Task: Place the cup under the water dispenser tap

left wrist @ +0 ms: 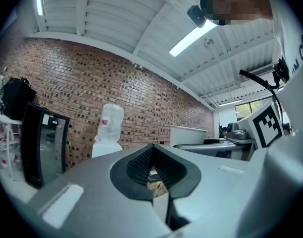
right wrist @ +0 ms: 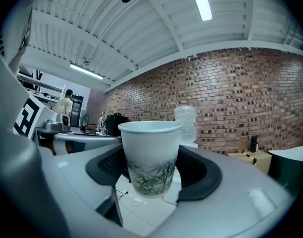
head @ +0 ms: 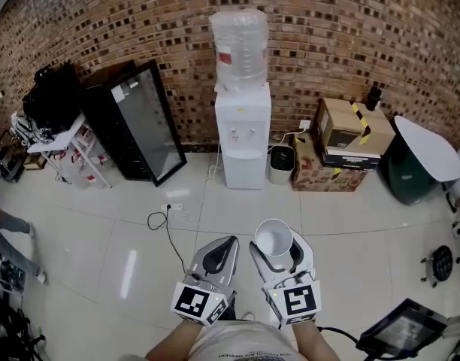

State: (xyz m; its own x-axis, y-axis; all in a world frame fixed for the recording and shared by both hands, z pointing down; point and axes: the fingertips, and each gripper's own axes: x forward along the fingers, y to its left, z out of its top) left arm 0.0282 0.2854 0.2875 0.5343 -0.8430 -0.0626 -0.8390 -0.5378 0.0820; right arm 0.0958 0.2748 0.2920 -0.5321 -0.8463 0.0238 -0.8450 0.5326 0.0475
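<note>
White paper cup (head: 273, 239), upright, is gripped between the jaws of the right gripper (head: 276, 248) in the near foreground, well apart from the water dispenser (head: 243, 138) at the far brick wall (head: 365, 21). The left gripper (head: 219, 253) is closed on nothing.

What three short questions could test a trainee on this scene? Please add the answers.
1. True or false: the left gripper holds the cup.
2. Where is the cup? A) set down at the water dispenser; B) between the jaws of the right gripper; C) on the floor.
3. Fill in: the wall behind the water dispenser is made of ____.
Key: 1 false; 2 B; 3 brick.
</note>
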